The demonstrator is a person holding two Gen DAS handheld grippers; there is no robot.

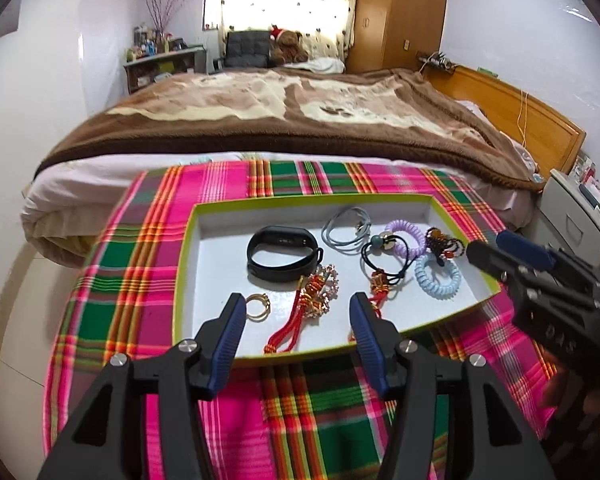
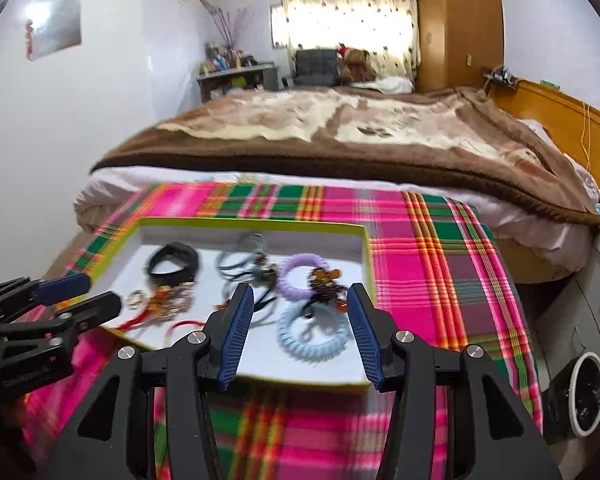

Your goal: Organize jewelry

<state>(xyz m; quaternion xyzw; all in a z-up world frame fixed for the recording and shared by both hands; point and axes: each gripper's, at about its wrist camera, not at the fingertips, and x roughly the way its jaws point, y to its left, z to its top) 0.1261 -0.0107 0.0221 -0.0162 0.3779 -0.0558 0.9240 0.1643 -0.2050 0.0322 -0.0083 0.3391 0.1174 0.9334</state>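
left gripper (image 1: 296, 316) fingers spread, empty | right gripper (image 2: 300, 312) fingers spread, empty | tray (image 1: 188, 248) of jewelry just ahead of both | red tassel charm (image 1: 300, 312) between left fingers' tips, untouched | blue coil band (image 2: 312, 336) between right fingers

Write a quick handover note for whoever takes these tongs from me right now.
Left tongs: open, empty, at the tray's near edge.
Right tongs: open, empty, by the blue coil tie.
Tray: holds black band, gold ring, red tassel charm, cords and hair ties.
Done: all visible jewelry sits in the tray.
Left: perhaps only tidying; nothing is visible on the cloth.
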